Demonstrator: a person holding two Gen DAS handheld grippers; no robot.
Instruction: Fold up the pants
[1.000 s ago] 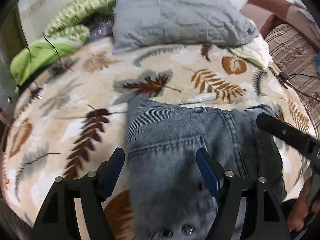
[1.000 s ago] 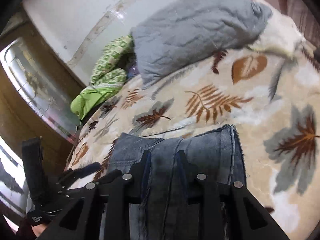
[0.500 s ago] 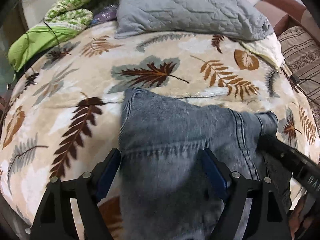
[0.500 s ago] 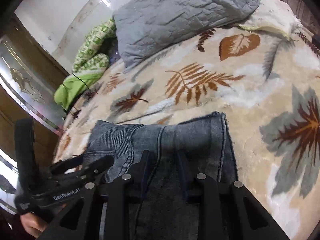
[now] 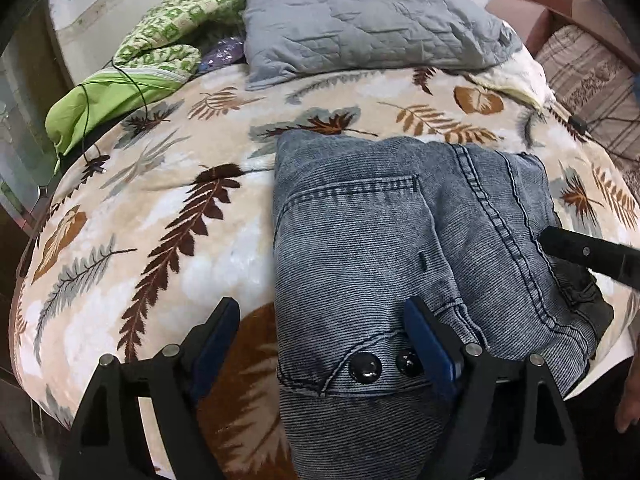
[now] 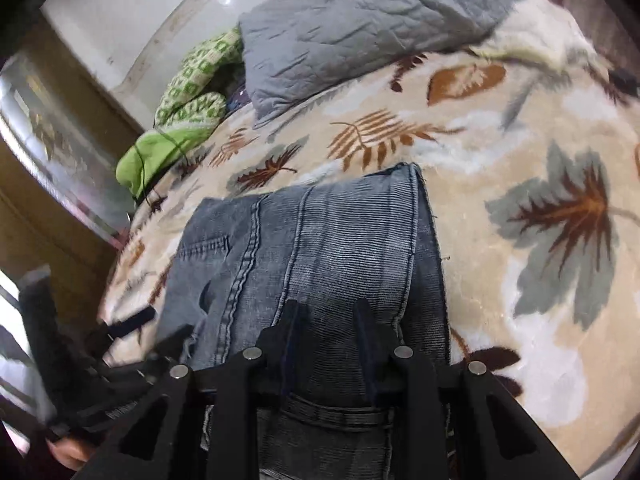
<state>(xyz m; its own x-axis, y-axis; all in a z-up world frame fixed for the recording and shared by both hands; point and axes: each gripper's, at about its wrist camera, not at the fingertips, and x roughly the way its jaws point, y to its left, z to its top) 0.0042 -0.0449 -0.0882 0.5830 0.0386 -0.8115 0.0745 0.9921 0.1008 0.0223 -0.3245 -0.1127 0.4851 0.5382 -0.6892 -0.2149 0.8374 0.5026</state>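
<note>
Now your left gripper (image 5: 320, 344) has just spread wide and dropped its side of the jeans (image 5: 400, 240) onto the leaf blanket (image 5: 160, 220), while your right gripper (image 6: 326, 320) pinches the waistband end, so the fold looks laid

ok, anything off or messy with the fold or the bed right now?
Mostly tidy. The folded jeans lie square on the leaf blanket, but a darker denim corner pokes out at their right edge beside the right gripper. A loose black cable trails over the green bedding.

Leaf-print blanket (image 5: 168, 216), grey quilted pillow (image 5: 360, 16) beside green patterned bedding (image 5: 160, 48), striped cushion (image 5: 592, 88)
</note>
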